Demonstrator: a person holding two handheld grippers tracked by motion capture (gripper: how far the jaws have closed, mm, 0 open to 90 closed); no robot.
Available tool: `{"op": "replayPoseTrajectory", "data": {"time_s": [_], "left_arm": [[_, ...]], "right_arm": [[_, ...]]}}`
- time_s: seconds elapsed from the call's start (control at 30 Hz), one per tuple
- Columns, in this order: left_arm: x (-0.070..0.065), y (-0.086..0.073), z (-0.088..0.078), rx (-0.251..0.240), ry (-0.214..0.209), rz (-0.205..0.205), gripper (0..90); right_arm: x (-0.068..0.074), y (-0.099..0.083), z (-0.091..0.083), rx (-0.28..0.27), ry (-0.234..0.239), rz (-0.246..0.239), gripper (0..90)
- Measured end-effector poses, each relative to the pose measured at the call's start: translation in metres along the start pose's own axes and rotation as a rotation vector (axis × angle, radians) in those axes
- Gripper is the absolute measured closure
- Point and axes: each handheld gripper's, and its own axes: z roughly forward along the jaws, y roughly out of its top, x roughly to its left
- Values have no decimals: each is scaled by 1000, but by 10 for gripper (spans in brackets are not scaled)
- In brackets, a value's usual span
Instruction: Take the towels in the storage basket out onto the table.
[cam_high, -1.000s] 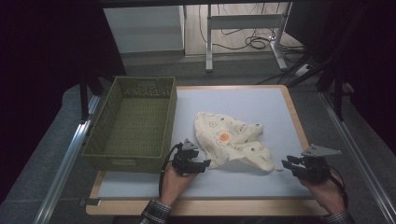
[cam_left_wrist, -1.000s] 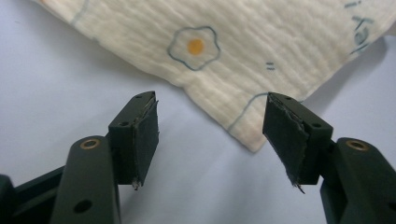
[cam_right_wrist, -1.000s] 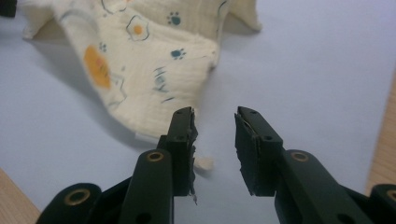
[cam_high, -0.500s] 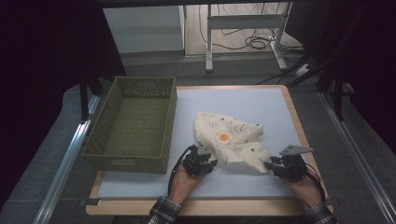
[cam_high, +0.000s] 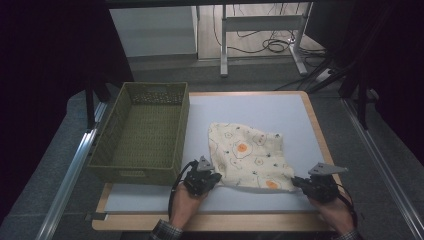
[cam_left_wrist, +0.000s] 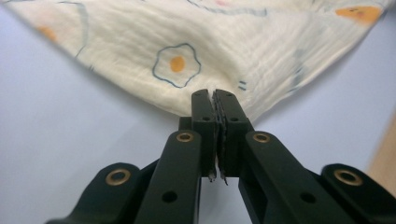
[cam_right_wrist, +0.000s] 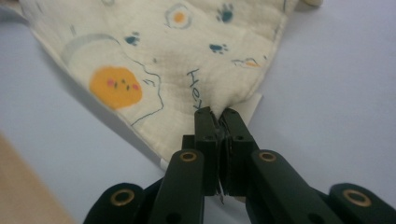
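Note:
A cream cloth (cam_high: 247, 155) printed with fried eggs and paw marks lies spread on the pale blue mat (cam_high: 260, 110). My left gripper (cam_high: 216, 178) is shut on the cloth's near left corner (cam_left_wrist: 219, 74); its jaws have just been closing with the fabric between them. My right gripper (cam_high: 296, 182) is shut on the cloth's near right corner (cam_right_wrist: 205, 88), and its jaws have just been closing on the fabric too. In the left gripper view (cam_left_wrist: 215, 95) and the right gripper view (cam_right_wrist: 215, 112) the fabric puckers at the pinched tips. The near edge stretches between both grippers.
An olive woven basket (cam_high: 145, 172) stands on the table's left side, right beside my left hand. The wooden table rim (cam_high: 315, 122) borders the mat on the right. Metal rails (cam_high: 65, 175) run along both table sides, and a desk frame with cables stands beyond.
The cloth was bunched up and now lies spread flatter. Both grippers moved in to its near corners, closed on them and drew them apart along the near edge.

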Motion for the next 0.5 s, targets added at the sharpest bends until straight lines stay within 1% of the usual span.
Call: {"op": "replayPoseTrajectory", "data": {"time_s": [0.07, 0.13, 0.17, 0.2, 0.23, 0.27, 0.3, 0.37, 0.43, 0.5], "left_arm": [[-2, -8, -8, 16, -21, -7, 873], [-4, -15, -12, 25, -32, -13, 869], [-5, -17, -13, 32, -40, -15, 865], [-5, -19, -14, 40, -37, -16, 847], [-5, -20, -14, 35, -25, -15, 797], [-5, -20, -15, 25, -16, -18, 708], [-4, -19, -17, 20, -14, -21, 656], [-2, -15, -20, -2, -6, -28, 588], [-1, -7, -21, -27, 10, -32, 514], [0, 2, -17, -44, 25, -28, 464]], "right_arm": [[3, -4, -8, -10, 23, 9, 866], [7, -11, -12, -7, 48, 20, 853], [9, -14, -13, -1, 56, 25, 842], [10, -17, -13, 3, 58, 26, 810], [11, -19, -14, 8, 54, 24, 752], [11, -20, -16, 7, 44, 22, 710], [11, -20, -18, -1, 41, 23, 691], [7, -18, -24, -19, 30, 30, 665], [1, -12, -28, -38, 7, 37, 654], [-6, -3, -26, -54, -5, 44, 654]]}}
